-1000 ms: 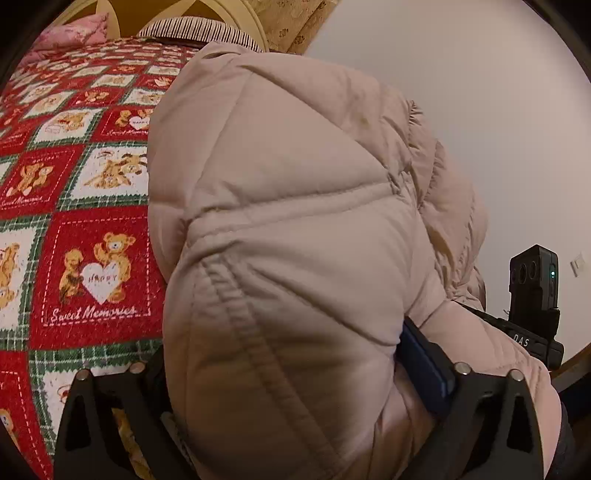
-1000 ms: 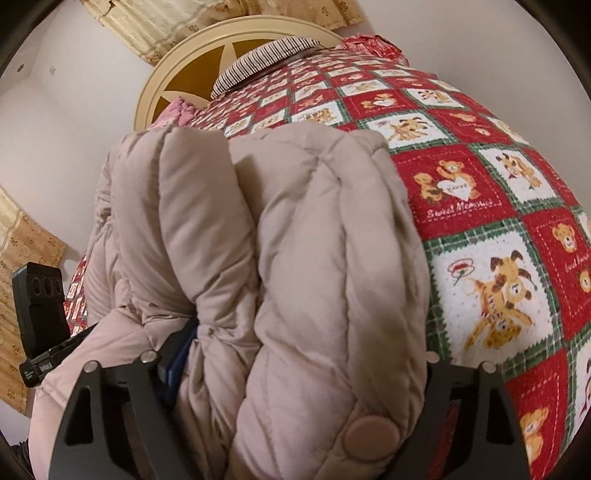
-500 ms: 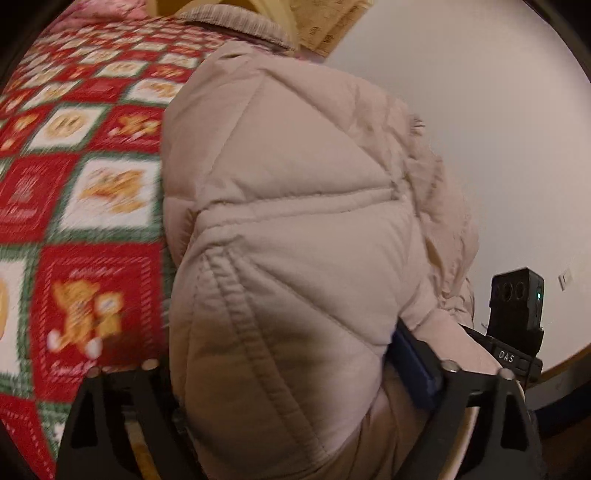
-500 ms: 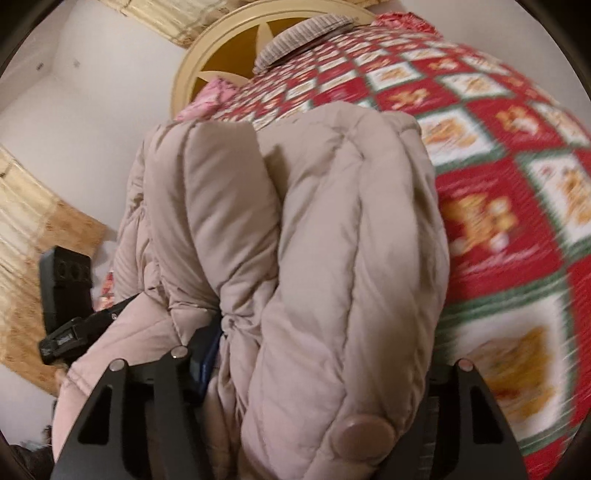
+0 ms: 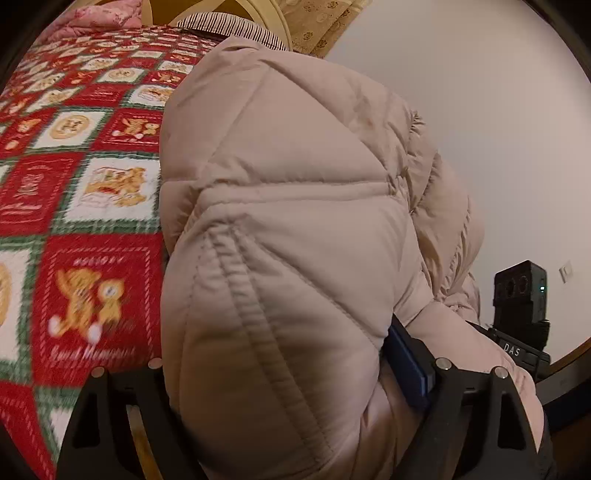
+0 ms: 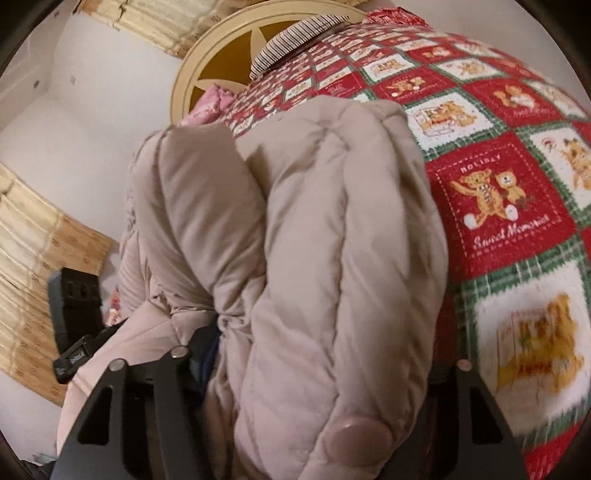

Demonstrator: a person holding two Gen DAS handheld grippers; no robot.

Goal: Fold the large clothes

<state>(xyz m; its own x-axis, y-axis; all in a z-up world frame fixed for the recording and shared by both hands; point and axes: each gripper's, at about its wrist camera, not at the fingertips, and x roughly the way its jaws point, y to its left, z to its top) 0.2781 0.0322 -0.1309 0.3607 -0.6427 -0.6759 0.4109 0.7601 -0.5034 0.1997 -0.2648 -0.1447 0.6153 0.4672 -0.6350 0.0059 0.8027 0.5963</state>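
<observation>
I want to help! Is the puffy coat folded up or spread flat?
Folded: the puffy coat is bunched in thick layers above the quilt.

Bed cover: red, white and green patchwork quilt [image 6: 509, 206] with teddy bear squares.
Headboard: cream, rounded, with a dark yellow star panel [image 6: 225, 70].
Pillows: one striped [image 5: 229, 27], one pink [image 5: 107, 18].
Walls: plain white wall [image 5: 480, 110].
Window covering: beige patterned curtain [image 6: 33, 266].
Light: warm, indoor.
</observation>
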